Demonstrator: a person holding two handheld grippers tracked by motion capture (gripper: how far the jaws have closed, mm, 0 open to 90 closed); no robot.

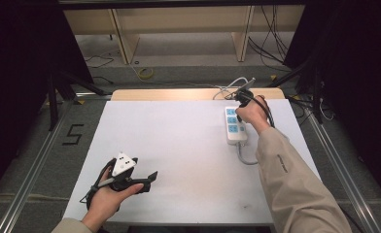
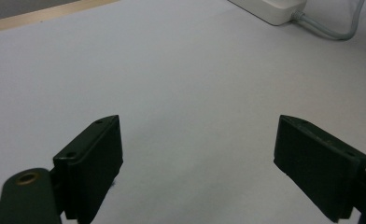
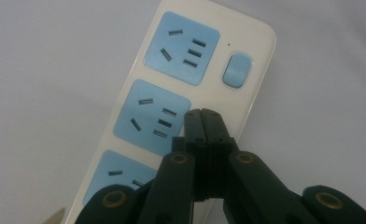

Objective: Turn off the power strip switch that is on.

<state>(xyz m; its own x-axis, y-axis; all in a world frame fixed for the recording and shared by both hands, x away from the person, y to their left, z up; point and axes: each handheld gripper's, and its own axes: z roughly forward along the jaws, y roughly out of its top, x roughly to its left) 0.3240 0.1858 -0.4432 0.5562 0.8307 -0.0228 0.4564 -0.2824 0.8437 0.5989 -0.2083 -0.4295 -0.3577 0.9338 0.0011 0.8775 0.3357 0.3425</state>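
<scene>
White power strip lies at the table's far right; I hold the right gripper, jaws pressed together, over its middle socket beside the blue switch, likely my next press. Left gripper rests spread, well apart.

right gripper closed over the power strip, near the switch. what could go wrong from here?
1. The shut right gripper sits beside the blue switch, over the middle socket; a push could miss the switch.
2. The power strip lies loose on the white table; the left gripper, open, is far away, so pressing may slide it.
</scene>
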